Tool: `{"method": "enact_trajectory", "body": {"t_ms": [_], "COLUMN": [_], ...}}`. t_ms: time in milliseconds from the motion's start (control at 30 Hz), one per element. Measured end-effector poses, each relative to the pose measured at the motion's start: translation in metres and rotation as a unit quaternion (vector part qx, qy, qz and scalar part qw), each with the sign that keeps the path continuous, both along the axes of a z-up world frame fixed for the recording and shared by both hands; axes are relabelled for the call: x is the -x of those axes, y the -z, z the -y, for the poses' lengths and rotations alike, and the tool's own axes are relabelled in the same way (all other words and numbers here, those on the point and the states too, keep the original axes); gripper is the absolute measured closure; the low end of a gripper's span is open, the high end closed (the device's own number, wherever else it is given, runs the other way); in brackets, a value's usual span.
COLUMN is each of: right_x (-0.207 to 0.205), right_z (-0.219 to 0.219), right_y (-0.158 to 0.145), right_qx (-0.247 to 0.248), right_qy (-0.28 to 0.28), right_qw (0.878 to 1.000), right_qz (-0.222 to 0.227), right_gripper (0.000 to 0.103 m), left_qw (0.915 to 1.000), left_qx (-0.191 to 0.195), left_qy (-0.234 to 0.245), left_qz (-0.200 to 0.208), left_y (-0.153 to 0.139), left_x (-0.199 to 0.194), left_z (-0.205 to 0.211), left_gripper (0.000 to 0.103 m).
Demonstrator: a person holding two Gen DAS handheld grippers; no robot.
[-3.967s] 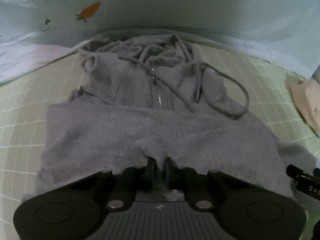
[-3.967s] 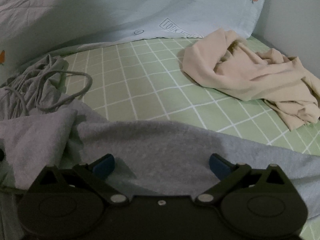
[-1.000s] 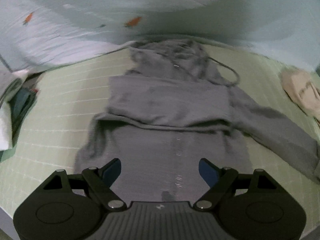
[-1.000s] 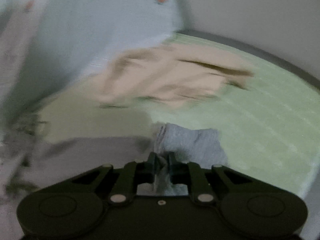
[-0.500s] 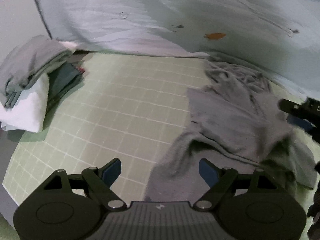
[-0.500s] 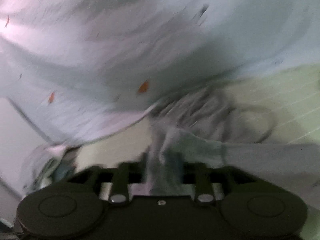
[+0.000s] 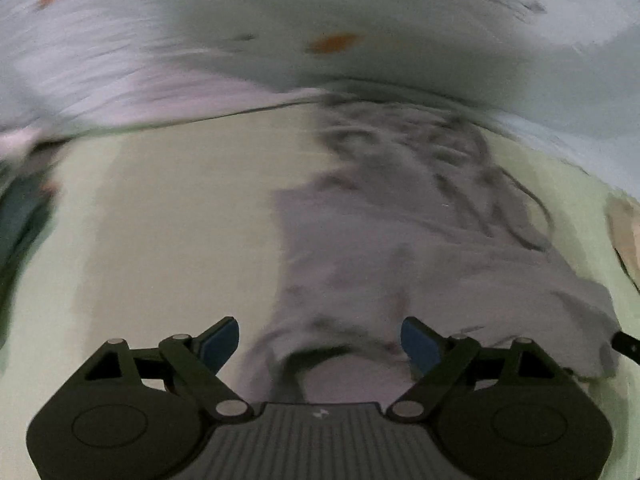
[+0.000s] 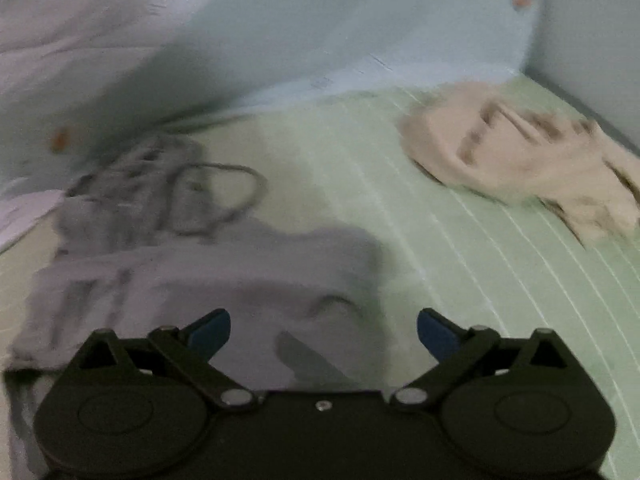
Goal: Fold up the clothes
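One beige garment [image 8: 516, 160] beside hoodie [image 8: 224, 276]

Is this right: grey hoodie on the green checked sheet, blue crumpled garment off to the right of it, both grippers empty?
One error: the crumpled garment is beige, not blue, as the right wrist view shows. The rest holds: the grey hoodie lies on the green checked sheet, and neither the left gripper nor the right gripper holds anything; the jaws of both are opening.
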State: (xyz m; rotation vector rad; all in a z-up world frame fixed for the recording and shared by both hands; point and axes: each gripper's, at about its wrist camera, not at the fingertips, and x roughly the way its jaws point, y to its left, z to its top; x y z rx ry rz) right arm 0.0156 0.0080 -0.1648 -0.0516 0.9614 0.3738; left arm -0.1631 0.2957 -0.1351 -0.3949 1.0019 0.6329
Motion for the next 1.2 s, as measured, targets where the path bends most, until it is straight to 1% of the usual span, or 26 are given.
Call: {"method": "enact_trajectory", "body": {"t_ms": [67, 133, 233, 267, 300, 333, 367, 400, 433, 467, 567, 633, 733, 833, 933, 1000, 1067, 1133, 1200], "right_x": [-0.003, -0.008, -0.015, -0.015, -0.016, -0.016, -0.016, -0.016, -0.014, -0.012, -0.01, -0.008, -0.003, 0.004, 0.013, 0.019, 0.025, 0.03, 0.036], "right_z": [0.008, 0.008, 0.004, 0.003, 0.001, -0.001, -0.003, -0.004, -0.004, -0.005, -0.004, -0.003, -0.003, -0.006, -0.012, -0.018, -0.025, -0.033, -0.041], "right_y": [0.003, 0.008, 0.017, 0.018, 0.018, 0.018, 0.018, 0.018, 0.016, 0.014, 0.008, 0.003, -0.005, -0.011, -0.014, -0.014, -0.014, -0.013, -0.012], "right_qx": [0.004, 0.005, 0.017, 0.018, 0.019, 0.02, 0.023, 0.026, 0.03, 0.032, 0.038, 0.041, 0.04, 0.035, 0.034, 0.037, 0.042, 0.05, 0.059], "right_qy": [0.022, 0.029, 0.027, 0.025, 0.023, 0.021, 0.017, 0.013, 0.01, 0.008, 0.014, 0.021, 0.01, 0.002, -0.012, -0.026, -0.041, -0.058, -0.077], "right_qw": [1.0, 1.0, 0.999, 0.999, 0.999, 0.999, 0.999, 0.999, 0.999, 0.999, 0.999, 0.999, 0.998, 0.998, 0.998, 0.998, 0.997, 0.995, 0.993], "right_qz": [-0.004, -0.008, -0.021, -0.022, -0.022, -0.023, -0.022, -0.02, -0.018, -0.013, 0.002, 0.015, 0.038, 0.049, 0.052, 0.053, 0.056, 0.06, 0.064], "right_gripper": [0.002, 0.002, 0.002, 0.002, 0.002, 0.002, 0.002, 0.002, 0.002, 0.002, 0.002, 0.002, 0.002, 0.002, 0.002, 0.002, 0.002, 0.002, 0.002], "left_qw": [0.9996, 0.9982, 0.9974, 0.9971, 0.9964, 0.9957, 0.9953, 0.995, 0.9947, 0.9948, 0.9964, 0.9962, 0.9911, 0.9869, 0.9796, 0.9749, 0.9701, 0.9642, 0.9581], "left_qx": [0.008, 0.019, 0.031, 0.04, 0.052, 0.065, 0.071, 0.075, 0.078, 0.078, 0.057, 0.048, 0.051, 0.014, -0.02, -0.047, -0.069, -0.074, -0.069], "left_qy": [0.028, 0.056, 0.064, 0.065, 0.066, 0.066, 0.066, 0.065, 0.064, 0.062, 0.046, 0.028, -0.009, -0.043, -0.084, -0.117, -0.159, -0.207, -0.254], "left_qz": [-0.003, 0.004, 0.0, -0.001, -0.002, -0.001, 0.004, 0.009, 0.015, 0.021, 0.041, 0.067, 0.123, 0.155, 0.181, 0.183, 0.17, 0.148, 0.114], "left_y": [0.01, 0.02, 0.034, 0.039, 0.043, 0.047, 0.049, 0.049, 0.049, 0.047, 0.028, 0.01, -0.022, -0.052, -0.077, -0.085, -0.085, -0.076, -0.059], "left_x": [-0.025, -0.044, -0.065, -0.069, -0.073, -0.075, -0.076, -0.075, -0.074, -0.073, -0.058, -0.042, -0.013, 0.013, 0.045, 0.066, 0.088, 0.11, 0.129], "left_z": [0.001, 0.002, -0.001, -0.003, -0.005, -0.007, -0.007, -0.008, -0.008, -0.009, -0.012, -0.021, -0.039, -0.055, -0.074, -0.087, -0.102, -0.12, -0.137], "left_gripper": [0.015, 0.015, 0.023, 0.033, 0.051, 0.06, 0.077, 0.088, 0.089, 0.093, 0.095, 0.095, 0.095, 0.095, 0.095, 0.095, 0.095, 0.095, 0.091]}}
